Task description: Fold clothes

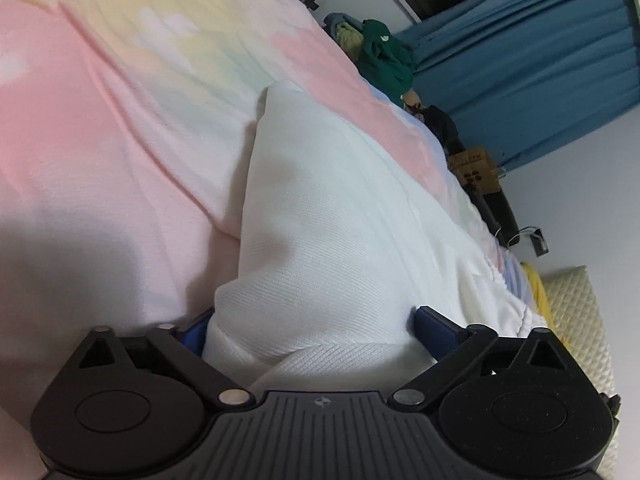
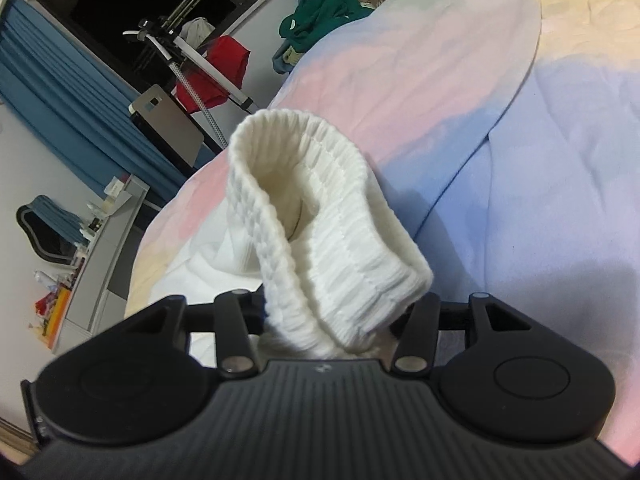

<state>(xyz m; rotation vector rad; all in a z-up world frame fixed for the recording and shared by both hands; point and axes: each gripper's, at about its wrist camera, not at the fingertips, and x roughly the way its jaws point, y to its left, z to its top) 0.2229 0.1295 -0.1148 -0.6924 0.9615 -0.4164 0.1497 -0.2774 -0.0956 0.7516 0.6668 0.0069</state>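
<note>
White garment [image 1: 320, 240] fabric is gripped by the left gripper [image 1: 310, 330]; its ribbed cuff [image 2: 320, 240] is clamped by the right gripper [image 2: 328, 320], above the pastel bed [image 1: 100, 140].

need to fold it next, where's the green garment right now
The green garment lies bunched at the far edge of the pastel bedspread, in front of the blue curtain; it is upper centre in the right wrist view.

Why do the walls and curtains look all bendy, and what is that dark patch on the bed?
Both views use fisheye lenses, so the blue curtain bows in the left wrist view. In the right wrist view, the dark patch is a soft shadow on the bedspread beside the ribbed cuff. The black window shows night outside.
</note>
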